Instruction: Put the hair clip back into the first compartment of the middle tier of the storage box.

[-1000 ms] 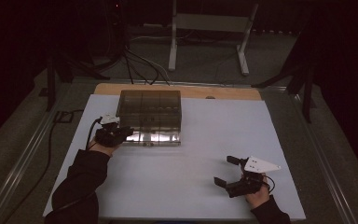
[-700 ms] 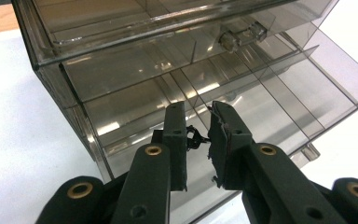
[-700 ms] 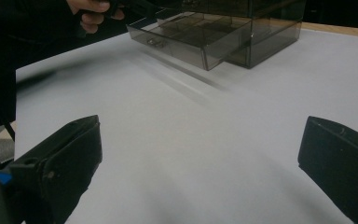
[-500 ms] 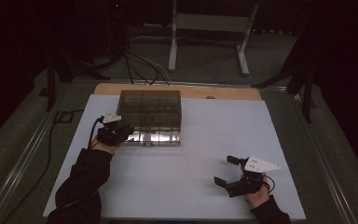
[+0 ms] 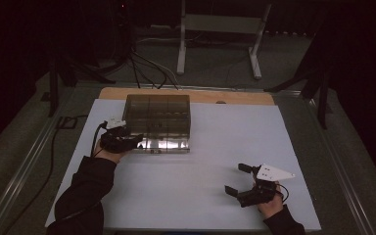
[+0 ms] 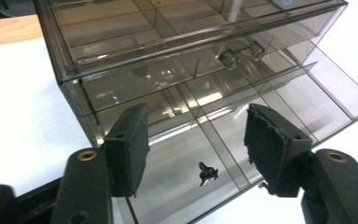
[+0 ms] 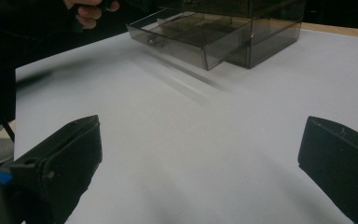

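Observation:
A smoky see-through drawer box (image 5: pixel 157 111) stands on the white table top (image 5: pixel 215 147), its bottom drawer (image 5: pixel 165 145) pulled out toward me. My left gripper (image 5: pixel 136 140) hovers at the drawer's left front corner. In the left gripper view its jaws (image 6: pixel 200 149) stand open above the divided drawer (image 6: pixel 279 107), nothing between them. A small black part (image 6: pixel 208 173) lies in a front compartment below. The drawer above it (image 6: pixel 168 81) is closed and has a clear knob (image 6: pixel 239 52). My right gripper (image 5: pixel 236 178) rests open at the near right, far from the box (image 7: pixel 265 28).
A wooden strip (image 5: pixel 235 96) edges the table's far side. Metal stand legs (image 5: pixel 218 46) and cables (image 5: pixel 142 68) lie on the dark floor beyond. A cable (image 5: pixel 54 147) runs down the left. White surface spreads between the grippers.

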The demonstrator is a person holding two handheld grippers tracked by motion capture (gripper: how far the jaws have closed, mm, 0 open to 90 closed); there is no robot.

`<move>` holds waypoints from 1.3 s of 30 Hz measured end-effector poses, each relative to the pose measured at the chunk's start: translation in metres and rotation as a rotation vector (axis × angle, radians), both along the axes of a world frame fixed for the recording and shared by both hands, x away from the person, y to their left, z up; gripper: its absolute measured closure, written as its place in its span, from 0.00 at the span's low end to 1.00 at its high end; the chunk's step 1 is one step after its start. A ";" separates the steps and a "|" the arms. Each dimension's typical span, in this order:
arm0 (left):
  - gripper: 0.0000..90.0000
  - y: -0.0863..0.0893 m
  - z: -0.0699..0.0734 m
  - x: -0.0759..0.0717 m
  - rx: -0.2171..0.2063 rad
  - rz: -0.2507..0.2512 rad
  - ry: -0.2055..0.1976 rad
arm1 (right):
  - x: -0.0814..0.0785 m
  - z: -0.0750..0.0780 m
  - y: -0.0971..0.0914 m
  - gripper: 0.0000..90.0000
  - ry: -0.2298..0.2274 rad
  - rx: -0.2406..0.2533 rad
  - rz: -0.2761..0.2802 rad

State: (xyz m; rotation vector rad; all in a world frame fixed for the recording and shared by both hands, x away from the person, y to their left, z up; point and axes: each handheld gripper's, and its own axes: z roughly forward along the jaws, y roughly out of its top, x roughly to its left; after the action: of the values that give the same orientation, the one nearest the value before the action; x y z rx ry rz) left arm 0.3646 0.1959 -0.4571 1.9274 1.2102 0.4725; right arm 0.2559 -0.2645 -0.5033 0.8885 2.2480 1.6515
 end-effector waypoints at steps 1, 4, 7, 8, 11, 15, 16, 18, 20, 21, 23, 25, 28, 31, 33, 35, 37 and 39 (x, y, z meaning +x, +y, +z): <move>0.42 0.000 0.001 0.000 -0.004 0.000 0.003 | 0.000 0.000 0.000 0.00 0.002 0.000 -0.001; 0.37 -0.001 0.005 -0.001 -0.009 -0.001 -0.003 | 0.000 0.000 0.000 0.00 0.001 -0.003 -0.001; 0.33 -0.003 0.007 -0.002 -0.012 0.004 -0.003 | 0.000 0.000 0.000 0.00 0.004 0.000 -0.002; 0.33 -0.004 0.009 -0.003 -0.014 -0.002 -0.006 | 0.000 -0.001 0.000 0.00 0.004 0.000 -0.003; 0.30 -0.007 0.011 -0.004 -0.008 -0.004 -0.010 | 0.000 0.000 0.000 0.00 0.002 -0.002 -0.003; 0.21 -0.010 0.012 -0.004 -0.043 0.007 0.005 | 0.000 -0.001 0.000 0.00 0.002 -0.003 -0.001; 0.19 -0.010 0.012 -0.004 -0.046 0.009 0.006 | 0.000 -0.001 -0.001 0.00 0.003 -0.002 -0.002; 0.18 -0.011 0.012 -0.005 -0.055 -0.007 0.012 | 0.001 -0.002 -0.001 0.00 0.009 0.002 -0.002; 0.18 -0.013 0.013 -0.005 -0.055 -0.012 0.008 | 0.001 -0.002 -0.001 0.00 0.010 0.001 -0.003; 0.17 -0.014 0.014 -0.005 -0.057 -0.018 0.011 | 0.001 -0.003 -0.002 0.00 0.010 -0.002 -0.003; 0.12 -0.015 0.016 -0.005 -0.065 -0.026 0.012 | 0.002 -0.003 -0.003 0.00 0.013 0.007 -0.007; 0.12 -0.018 0.019 -0.005 -0.061 -0.036 0.004 | 0.003 -0.003 -0.005 0.00 0.014 0.013 -0.008; 0.10 -0.022 0.022 -0.006 -0.066 -0.059 0.001 | 0.003 -0.004 -0.006 0.00 0.016 0.010 -0.010; 0.04 -0.026 0.023 -0.006 -0.063 -0.088 0.001 | 0.002 -0.003 -0.007 0.00 0.013 0.016 -0.014; 0.04 -0.030 0.027 -0.008 -0.066 -0.122 -0.009 | 0.001 -0.003 -0.007 0.00 0.013 0.010 -0.015; 0.03 -0.032 0.029 -0.008 -0.082 -0.140 -0.015 | 0.002 -0.003 -0.007 0.00 0.017 0.015 -0.017; 0.01 -0.034 0.030 -0.008 -0.080 -0.149 -0.016 | 0.002 -0.003 -0.007 0.00 0.017 0.017 -0.016; 0.01 -0.036 0.031 -0.008 -0.082 -0.159 -0.027 | 0.003 -0.004 -0.007 0.00 0.017 0.015 -0.013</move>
State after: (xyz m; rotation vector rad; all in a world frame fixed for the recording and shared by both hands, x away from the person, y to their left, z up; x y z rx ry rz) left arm 0.3565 0.1595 -0.4257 1.9228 1.0340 0.3590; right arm 0.2587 -0.2720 -0.5068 0.9218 2.2398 1.6631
